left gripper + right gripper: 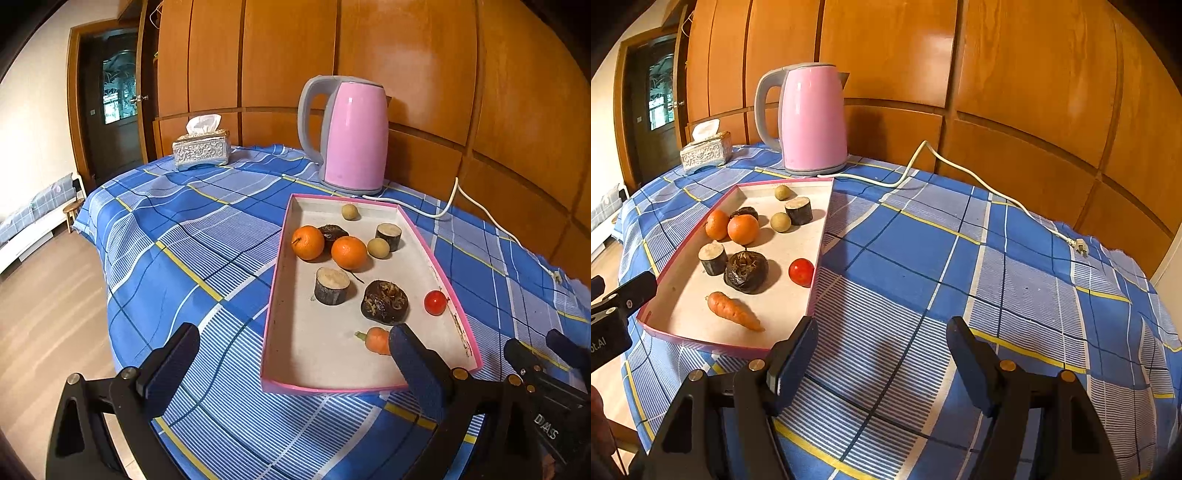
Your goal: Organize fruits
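Note:
A pink-rimmed white tray [317,369] [683,295] lies on the blue checked tablecloth. It holds two oranges [308,242] [743,229], a cherry tomato [435,302] [801,272], a small carrot [376,339] [735,311], two pale round fruits [378,247] [781,222], dark water chestnuts [385,302] [746,272] and two cut cane pieces [331,285] [713,258]. My left gripper [291,363] is open over the tray's near left corner, nothing between its fingers. My right gripper [882,354] is open over bare cloth right of the tray.
A pink electric kettle [351,136] [812,122] stands behind the tray, its white cord [979,181] trailing right to a loose plug. A silver tissue box [201,147] [706,151] sits at the far left. The table edge drops to wooden floor on the left; wooden panels stand behind.

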### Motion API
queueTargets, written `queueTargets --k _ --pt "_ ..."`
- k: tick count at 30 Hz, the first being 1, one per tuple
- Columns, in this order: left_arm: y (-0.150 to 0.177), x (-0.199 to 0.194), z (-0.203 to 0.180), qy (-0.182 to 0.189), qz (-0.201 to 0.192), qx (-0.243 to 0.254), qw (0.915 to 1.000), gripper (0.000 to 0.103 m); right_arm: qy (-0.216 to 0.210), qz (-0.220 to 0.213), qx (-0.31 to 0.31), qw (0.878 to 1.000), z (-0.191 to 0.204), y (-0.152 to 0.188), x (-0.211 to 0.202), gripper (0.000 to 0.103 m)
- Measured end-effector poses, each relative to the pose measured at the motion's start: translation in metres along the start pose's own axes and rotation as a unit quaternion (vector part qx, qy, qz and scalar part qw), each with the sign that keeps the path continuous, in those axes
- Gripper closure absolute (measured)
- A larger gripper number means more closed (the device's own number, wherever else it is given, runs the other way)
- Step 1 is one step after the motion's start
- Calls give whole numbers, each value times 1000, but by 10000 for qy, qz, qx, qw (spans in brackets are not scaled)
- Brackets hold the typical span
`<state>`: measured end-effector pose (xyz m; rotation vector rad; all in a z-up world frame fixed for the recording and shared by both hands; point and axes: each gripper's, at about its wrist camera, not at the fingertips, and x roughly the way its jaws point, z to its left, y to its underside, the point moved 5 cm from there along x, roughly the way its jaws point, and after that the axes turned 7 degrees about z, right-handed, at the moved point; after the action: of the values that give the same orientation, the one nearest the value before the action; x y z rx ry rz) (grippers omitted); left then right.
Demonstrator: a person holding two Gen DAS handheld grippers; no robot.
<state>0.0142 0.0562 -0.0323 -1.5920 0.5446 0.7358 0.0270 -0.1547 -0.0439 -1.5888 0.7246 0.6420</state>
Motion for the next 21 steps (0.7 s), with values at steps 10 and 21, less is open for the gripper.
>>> queueTargets --k 10,21 --pt "1 2 0 21 31 -7 10000 0 -12 24 -34 10000 3 0 3 30" --pt "2 6 0 29 93 20 10000 0 -22 75 -21 10000 2 2 6 30"
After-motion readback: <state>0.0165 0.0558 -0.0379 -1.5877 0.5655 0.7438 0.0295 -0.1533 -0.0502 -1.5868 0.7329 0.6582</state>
